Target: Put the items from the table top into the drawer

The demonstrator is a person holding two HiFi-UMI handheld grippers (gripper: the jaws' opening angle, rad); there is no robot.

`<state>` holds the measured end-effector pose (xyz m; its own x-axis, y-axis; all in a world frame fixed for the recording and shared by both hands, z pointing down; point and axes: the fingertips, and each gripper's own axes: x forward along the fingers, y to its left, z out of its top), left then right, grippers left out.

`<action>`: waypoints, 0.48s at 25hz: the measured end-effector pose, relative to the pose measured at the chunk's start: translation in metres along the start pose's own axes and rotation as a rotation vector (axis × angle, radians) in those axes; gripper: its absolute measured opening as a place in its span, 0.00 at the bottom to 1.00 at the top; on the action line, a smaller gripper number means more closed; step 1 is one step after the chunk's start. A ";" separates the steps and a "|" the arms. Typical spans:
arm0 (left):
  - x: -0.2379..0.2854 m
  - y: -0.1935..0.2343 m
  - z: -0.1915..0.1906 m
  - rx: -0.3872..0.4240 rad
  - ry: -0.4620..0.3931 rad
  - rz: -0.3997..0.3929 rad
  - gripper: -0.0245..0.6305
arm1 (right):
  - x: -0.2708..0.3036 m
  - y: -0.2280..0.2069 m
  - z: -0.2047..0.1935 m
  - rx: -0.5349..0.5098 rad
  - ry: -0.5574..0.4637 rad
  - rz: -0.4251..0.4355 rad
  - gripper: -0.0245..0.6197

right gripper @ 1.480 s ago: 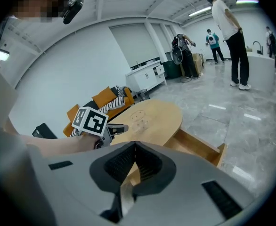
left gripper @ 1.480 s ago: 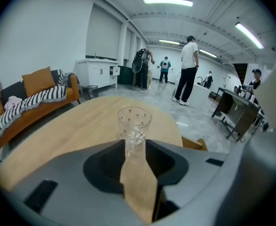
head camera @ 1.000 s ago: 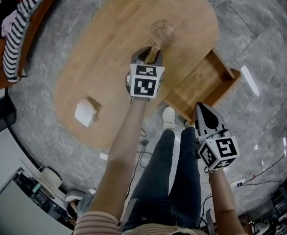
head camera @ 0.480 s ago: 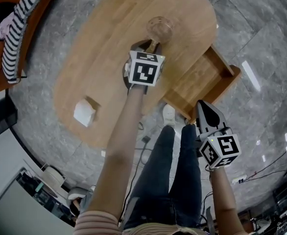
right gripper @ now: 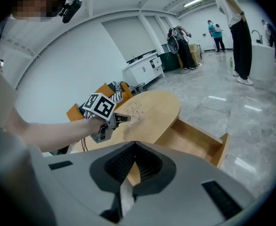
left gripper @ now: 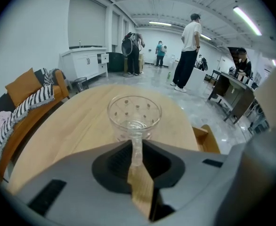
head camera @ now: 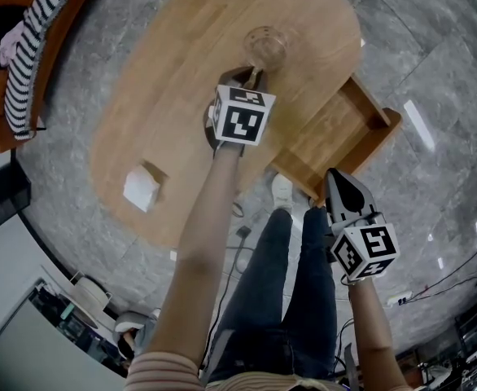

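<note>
A clear stemmed glass [head camera: 264, 47] stands upright on the oval wooden table [head camera: 165, 96]. My left gripper [head camera: 253, 76] reaches it from the near side. In the left gripper view the glass's stem [left gripper: 136, 147] sits between the jaws, which are closing, and the dark pads lie against it; the dotted bowl [left gripper: 134, 112] rises above them. The open wooden drawer [head camera: 377, 120] juts out from the table's right side. My right gripper [head camera: 337, 179] hovers off the drawer's near corner with its fingers together and nothing in them. It sees the drawer [right gripper: 190, 138] and the left gripper [right gripper: 121, 118].
A small white box [head camera: 142, 187] lies near the table's left front edge. An orange sofa with a striped cloth [head camera: 27, 47] stands at the far left. The person's legs and a white shoe [head camera: 281, 194] are below the drawer. Several people stand in the room behind.
My left gripper has edged slightly up the picture toward the glass, and its jaws have drawn in round the stem. The right gripper has stayed put.
</note>
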<state>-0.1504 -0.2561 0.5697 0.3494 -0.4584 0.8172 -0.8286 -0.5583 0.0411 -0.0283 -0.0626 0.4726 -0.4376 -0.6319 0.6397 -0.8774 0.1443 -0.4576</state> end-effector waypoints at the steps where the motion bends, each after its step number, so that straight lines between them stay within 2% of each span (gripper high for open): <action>1: -0.001 0.000 0.000 0.002 -0.004 0.004 0.13 | 0.000 -0.001 0.000 0.001 0.000 -0.002 0.05; 8: -0.012 -0.004 0.003 0.052 -0.051 0.034 0.13 | -0.002 -0.004 0.002 0.008 -0.010 -0.010 0.05; 12: -0.023 -0.011 0.013 0.051 -0.090 0.028 0.13 | -0.005 -0.006 0.004 0.017 -0.024 -0.013 0.05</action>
<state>-0.1436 -0.2483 0.5426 0.3661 -0.5337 0.7623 -0.8164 -0.5774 -0.0121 -0.0203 -0.0635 0.4700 -0.4209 -0.6522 0.6305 -0.8795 0.1232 -0.4597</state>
